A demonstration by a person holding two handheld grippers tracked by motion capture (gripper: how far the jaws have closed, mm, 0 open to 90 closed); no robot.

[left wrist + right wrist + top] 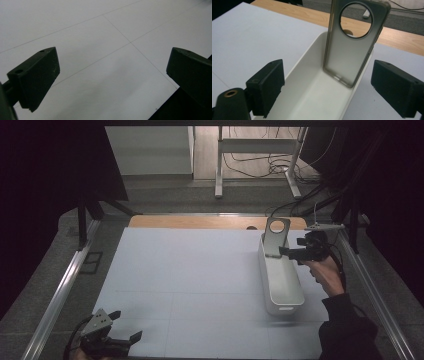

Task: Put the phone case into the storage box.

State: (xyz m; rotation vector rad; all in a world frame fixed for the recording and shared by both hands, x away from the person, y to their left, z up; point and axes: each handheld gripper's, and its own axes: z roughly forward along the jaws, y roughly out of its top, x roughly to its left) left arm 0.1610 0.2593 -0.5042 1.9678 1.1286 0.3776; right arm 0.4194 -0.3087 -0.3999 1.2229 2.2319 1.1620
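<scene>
A translucent grey phone case [276, 236] with a round camera hole stands upright at the far end of a long white bin [282, 290] on the right side of the table. In the right gripper view the phone case [352, 50] leans on the wall of the bin [304, 62]. My right gripper [289, 252] is held level just right of the case, and this gripper [329, 75] is open, with its jaws wide apart and clear of the case. At the near left corner my left gripper [126, 325] is open over the bare white surface, nothing between the jaws of this gripper [112, 67].
The white table top [190, 270] has a wooden strip [200, 222] along its far edge. Metal rails run down the left side [60, 290] and the right side [375, 290]. A desk frame and cables [270, 167] stand on the floor beyond.
</scene>
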